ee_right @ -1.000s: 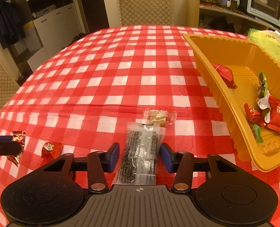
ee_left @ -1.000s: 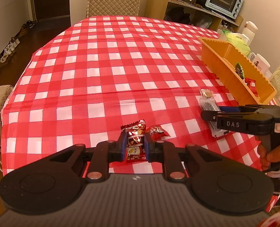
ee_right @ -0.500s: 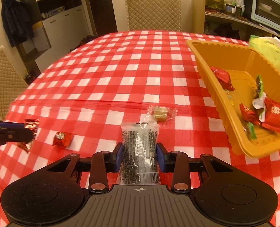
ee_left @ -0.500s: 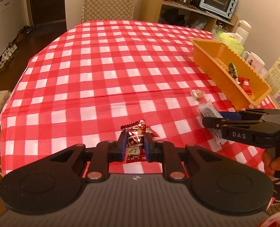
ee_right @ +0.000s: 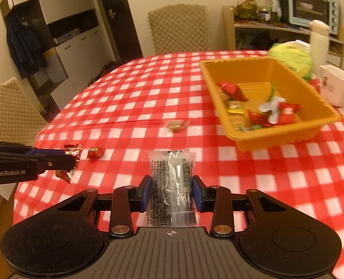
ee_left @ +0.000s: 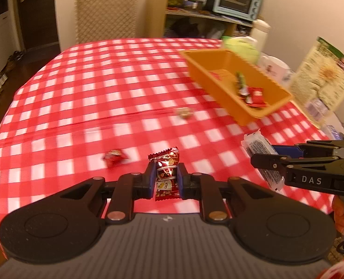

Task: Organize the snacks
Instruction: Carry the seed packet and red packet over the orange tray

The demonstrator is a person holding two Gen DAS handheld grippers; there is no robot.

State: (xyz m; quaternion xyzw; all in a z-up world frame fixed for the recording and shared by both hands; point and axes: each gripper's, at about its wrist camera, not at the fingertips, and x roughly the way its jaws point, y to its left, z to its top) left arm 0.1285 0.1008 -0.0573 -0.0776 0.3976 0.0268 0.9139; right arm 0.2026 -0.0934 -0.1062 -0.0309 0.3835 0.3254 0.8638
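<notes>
My left gripper (ee_left: 166, 176) is shut on a dark red foil candy packet (ee_left: 166, 174), held above the checked tablecloth. My right gripper (ee_right: 171, 189) is shut on a clear packet of black seeds (ee_right: 170, 183), also lifted off the table; this packet (ee_left: 262, 160) shows at the right of the left wrist view. The orange tray (ee_right: 281, 137) with several wrapped snacks stands at the right. On the cloth lie a small red wrapped candy (ee_right: 95, 152) and a pale clear-wrapped sweet (ee_right: 175, 125). The left gripper (ee_right: 67, 160) with its packet shows at the left of the right wrist view.
A white mug (ee_right: 333, 86), a green-yellow bag (ee_right: 290, 57) and a white bottle (ee_right: 318, 37) stand behind the tray. A printed box (ee_left: 322, 79) leans at the right edge. Quilted chairs (ee_right: 178, 28) surround the table; shelves with a toaster oven (ee_right: 311, 7) are behind.
Both grippers have risen and moved toward the tray side, each lifting its packet off the cloth. The right jaws closed onto the seed packet. The small red candy stayed on the table.
</notes>
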